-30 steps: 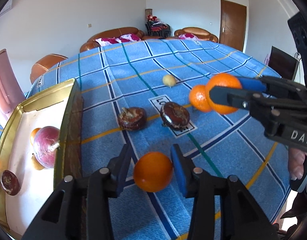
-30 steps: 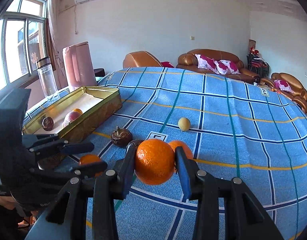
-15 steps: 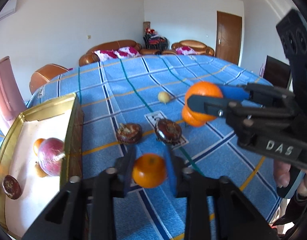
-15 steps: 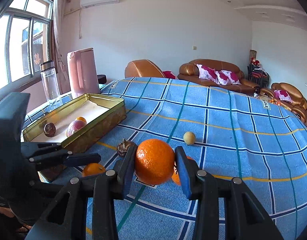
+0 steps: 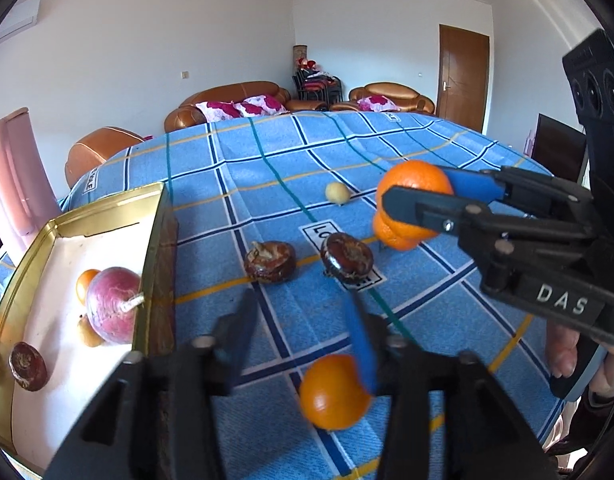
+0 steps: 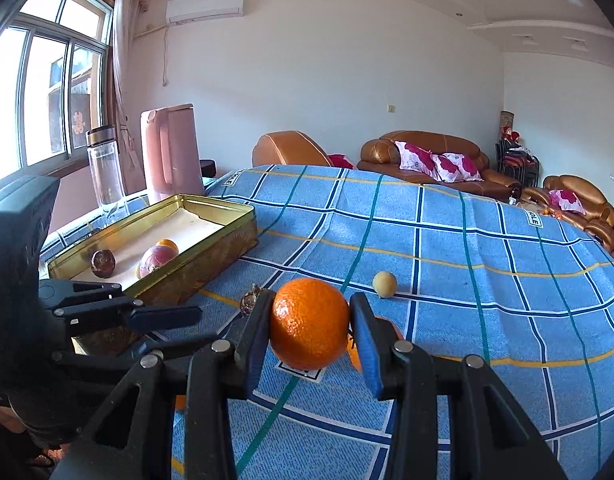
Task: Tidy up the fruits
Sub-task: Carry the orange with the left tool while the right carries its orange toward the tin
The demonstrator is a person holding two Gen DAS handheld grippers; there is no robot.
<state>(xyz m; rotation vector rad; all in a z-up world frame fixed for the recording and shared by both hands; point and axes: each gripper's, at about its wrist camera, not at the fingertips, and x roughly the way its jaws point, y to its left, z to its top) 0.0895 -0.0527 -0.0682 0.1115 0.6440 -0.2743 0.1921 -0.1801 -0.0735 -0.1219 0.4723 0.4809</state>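
My left gripper hovers over the blue checked tablecloth, and its jaws are opening. A small orange sits low beside the right finger, blurred, and the pads do not press on it. My right gripper is shut on a big orange, held above the cloth. Another orange lies on the cloth behind it. A gold tin at the left holds a reddish-purple fruit, a small orange and a brown fruit. Two brown fruits and a small yellow fruit lie mid-table.
A pink kettle and a glass bottle stand behind the tin near the window. Brown sofas line the far wall. A person's hand grips the right tool at the table's near right edge.
The left jaws had closed on the small orange; now they have parted and the orange has slipped down toward the camera. The right gripper keeps its big orange.
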